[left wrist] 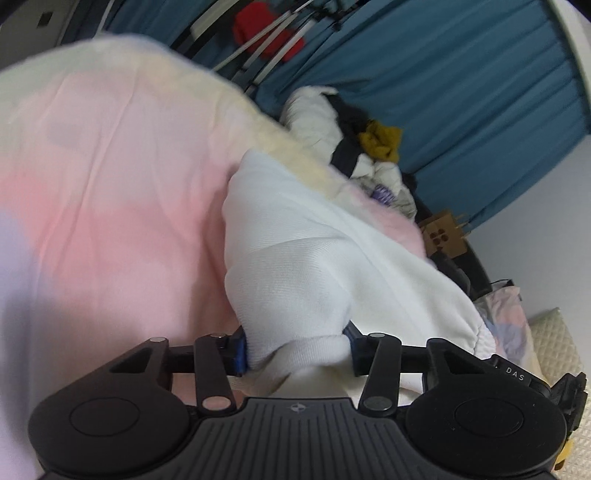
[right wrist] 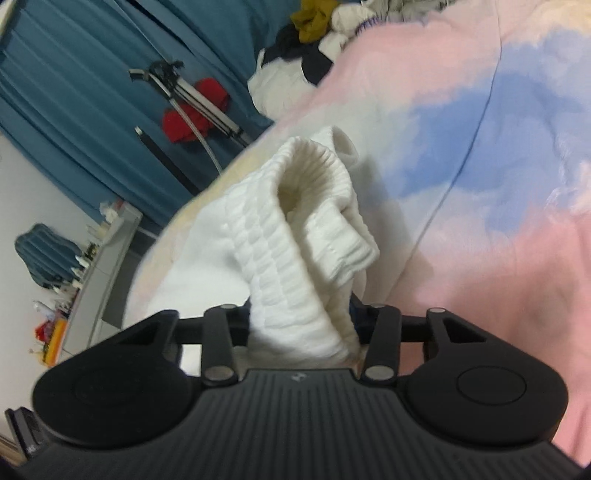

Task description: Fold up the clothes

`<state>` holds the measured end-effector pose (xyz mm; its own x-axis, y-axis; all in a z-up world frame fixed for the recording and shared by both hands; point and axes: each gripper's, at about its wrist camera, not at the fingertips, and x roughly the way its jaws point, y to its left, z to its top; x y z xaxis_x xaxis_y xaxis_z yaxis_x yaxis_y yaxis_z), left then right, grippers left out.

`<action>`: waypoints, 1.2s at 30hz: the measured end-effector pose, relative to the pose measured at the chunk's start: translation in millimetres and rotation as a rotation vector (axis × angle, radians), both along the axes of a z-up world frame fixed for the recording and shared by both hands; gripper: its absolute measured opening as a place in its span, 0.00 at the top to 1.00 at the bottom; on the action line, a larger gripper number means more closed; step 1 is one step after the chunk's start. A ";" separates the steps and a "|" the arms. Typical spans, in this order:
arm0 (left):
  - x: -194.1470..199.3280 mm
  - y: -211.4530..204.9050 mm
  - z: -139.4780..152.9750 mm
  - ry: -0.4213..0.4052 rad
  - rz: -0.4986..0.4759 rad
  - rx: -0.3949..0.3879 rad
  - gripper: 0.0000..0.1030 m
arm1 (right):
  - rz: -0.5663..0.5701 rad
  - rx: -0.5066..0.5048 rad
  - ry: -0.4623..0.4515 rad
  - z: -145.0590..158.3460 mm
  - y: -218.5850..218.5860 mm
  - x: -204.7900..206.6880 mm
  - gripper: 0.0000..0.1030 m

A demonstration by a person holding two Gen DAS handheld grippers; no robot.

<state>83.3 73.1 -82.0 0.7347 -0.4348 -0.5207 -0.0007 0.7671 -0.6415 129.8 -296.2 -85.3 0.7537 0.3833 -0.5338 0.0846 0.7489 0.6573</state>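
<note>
Black two-finger left gripper (left wrist: 295, 350), ribbed housing, blue finger pads (left wrist: 239, 352): clenched on a bunched fold of the white knit garment (left wrist: 314, 251), cloth squeezed between both pads and spilling back over the housing.

Black two-finger right gripper (right wrist: 301, 326), same pattern: clamped on the garment's ribbed elastic waistband or cuff (right wrist: 295, 229); which of the two it is cannot be told. Ribbed band rises from the jaws and folds over, its open mouth facing the camera.

White knit garment, smooth-faced body with ribbed band: held at two points, one per gripper, its free part draped across the bed. In the left wrist view it runs from the jaws up and away to a rounded end; in the right wrist view the smooth body lies left of the raised band.

Bed cover (right wrist: 498, 155), soft cotton, printed in pink, pale blue and cream patches: lies under the garment, touching it.

Heap of unfolded clothes (left wrist: 354, 147), white, black and mustard yellow: at the far edge of the bed, well apart from the garment.

Blue pleated curtain (left wrist: 461, 92): behind the bed.

Red cloth (left wrist: 266, 33) on metal rack bars: in front of the curtain.

Brown cardboard box (left wrist: 441, 232): beside the bed edge.
</note>
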 end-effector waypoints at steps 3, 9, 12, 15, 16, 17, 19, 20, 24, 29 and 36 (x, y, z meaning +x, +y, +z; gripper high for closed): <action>-12.4 -10.1 29.8 -0.048 -0.027 0.007 0.54 | -0.009 0.036 -0.040 27.3 -4.1 -14.7 0.58; -25.5 -62.9 78.0 -0.123 -0.112 0.062 0.54 | -0.066 0.098 -0.078 57.1 -45.2 -56.8 0.58; -10.6 -106.1 96.8 -0.156 -0.169 0.067 0.54 | -0.119 0.134 -0.106 71.5 -81.5 -75.2 0.58; 26.4 -163.4 109.9 -0.193 -0.233 0.062 0.54 | -0.183 0.128 -0.142 90.4 -124.3 -83.3 0.58; 40.2 -184.6 111.9 -0.208 -0.257 0.063 0.54 | -0.205 0.117 -0.155 95.8 -140.0 -83.1 0.58; 53.8 -205.6 113.3 -0.222 -0.279 0.062 0.54 | -0.228 0.105 -0.167 100.6 -156.9 -81.2 0.58; 83.1 -247.4 113.0 -0.242 -0.319 0.061 0.54 | -0.279 0.083 -0.183 107.4 -190.6 -73.7 0.58; 96.1 -267.2 110.9 -0.252 -0.336 0.059 0.54 | -0.305 0.068 -0.192 109.8 -206.8 -68.3 0.58; 145.1 -333.2 81.3 -0.278 -0.406 0.073 0.54 | -0.396 -0.008 -0.216 102.7 -260.9 -39.0 0.58; 193.5 -381.7 21.7 -0.270 -0.493 0.112 0.54 | -0.460 -0.037 -0.202 44.9 -300.0 -10.1 0.58; 194.9 -361.3 -54.6 -0.207 -0.572 0.201 0.50 | -0.469 0.009 -0.092 -52.7 -290.2 -11.7 0.55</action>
<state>278.2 -288.2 -136.7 0.5096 -0.6969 -0.5046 0.5532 0.7145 -0.4283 118.1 -586.4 -138.0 0.8906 -0.0047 -0.4548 0.3529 0.6380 0.6844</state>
